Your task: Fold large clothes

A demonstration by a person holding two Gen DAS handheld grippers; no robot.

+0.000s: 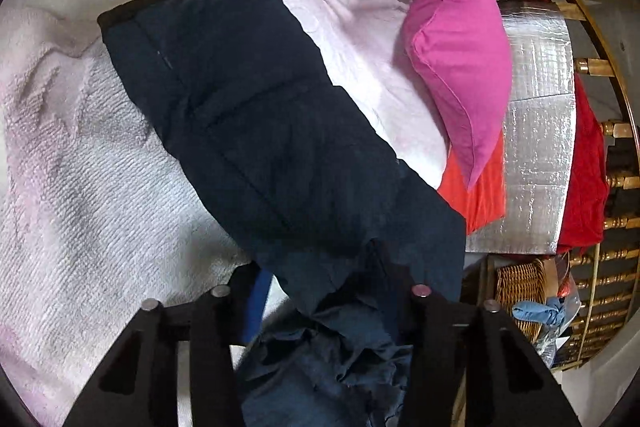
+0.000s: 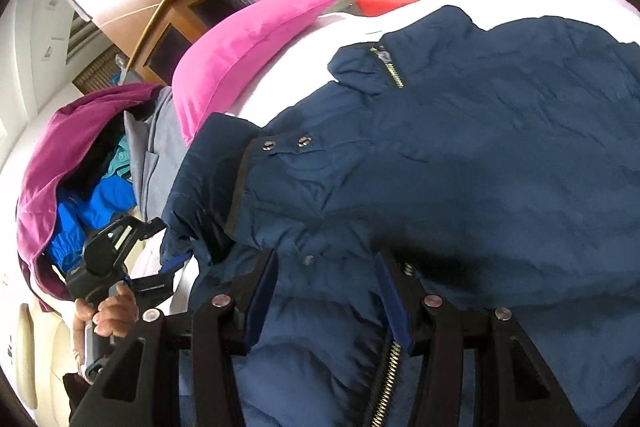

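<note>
Right then, navy jacket (image 2: 440, 155) lay spread on pale blanket (image 1: 80, 187) by pink pillow (image 1: 456, 55). Left gripper (image 1: 320, 291) had bunched sleeve fabric betw. its fingers; can't tell if clamped. Right gripper (image 2: 324, 287) straddled jacket front nr zip (image 2: 384, 383); grip unclear too.

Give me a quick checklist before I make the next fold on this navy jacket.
1. Right tool on jacket front by the zipper: ok, fabric fills the gap.
2. Left tool gripping sleeve: cannot tell, fabric bunched between the fingers.
3. Sleeve laid flat on the blanket: ok.
4. Pink pillow clear of the jacket: ok, beside it.
5. Clothes pile clear of the fold: ok.
</note>
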